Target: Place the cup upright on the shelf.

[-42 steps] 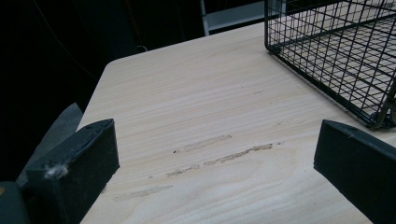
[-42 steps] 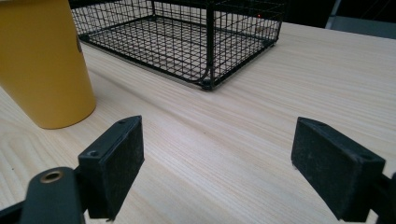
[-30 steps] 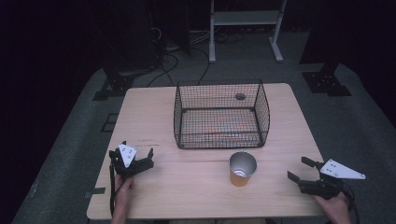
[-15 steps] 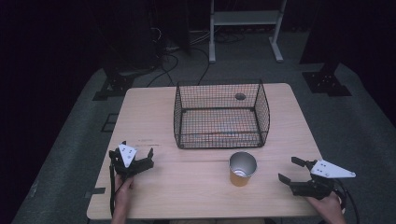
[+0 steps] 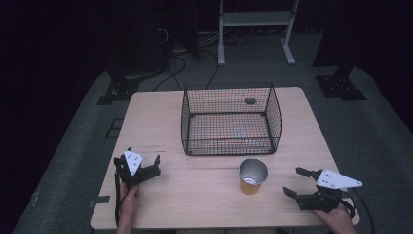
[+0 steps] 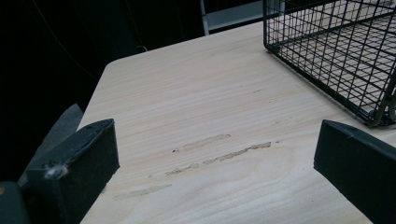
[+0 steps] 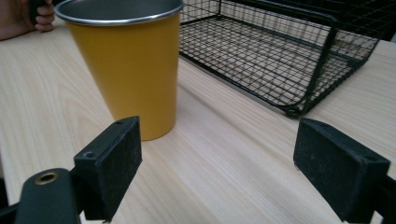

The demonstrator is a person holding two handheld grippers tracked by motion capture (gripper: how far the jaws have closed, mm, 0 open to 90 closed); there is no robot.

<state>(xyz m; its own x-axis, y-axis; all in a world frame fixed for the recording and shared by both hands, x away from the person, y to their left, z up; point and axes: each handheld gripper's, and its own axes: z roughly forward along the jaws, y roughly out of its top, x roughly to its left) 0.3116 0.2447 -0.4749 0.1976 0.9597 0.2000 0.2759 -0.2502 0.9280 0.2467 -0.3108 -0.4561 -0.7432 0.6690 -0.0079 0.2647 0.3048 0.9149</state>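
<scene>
Pale wood makes up the table [image 5: 204,146], which stands on a grey floor in a dark room. A black wire basket [image 5: 229,121] sits on the far half of the tabletop, a little right of centre, with nothing in it. Just in front of the basket's near right corner stands a yellow cup [image 5: 253,176] with a metal rim and a silvery inside, upright and apart from the wire. The right gripper [image 5: 297,182] rests near the table's near right edge, held by the person's right hand [image 5: 336,217]; its jaws are spread wide and point leftward toward the cup, with bare wood between them. In the right gripper view the cup [image 7: 126,65] stands just beyond the left jaw, not between the two, and the basket [image 7: 280,51] lies behind it to the right. The left gripper [image 5: 138,165] sits near the near left edge, held by the left hand [image 5: 127,200], jaws also spread apart and holding nothing. In the left gripper view a few pale scuff marks [image 6: 219,151] run across the wood between the jaws, and a corner of the basket [image 6: 345,51] shows at upper right.
</scene>
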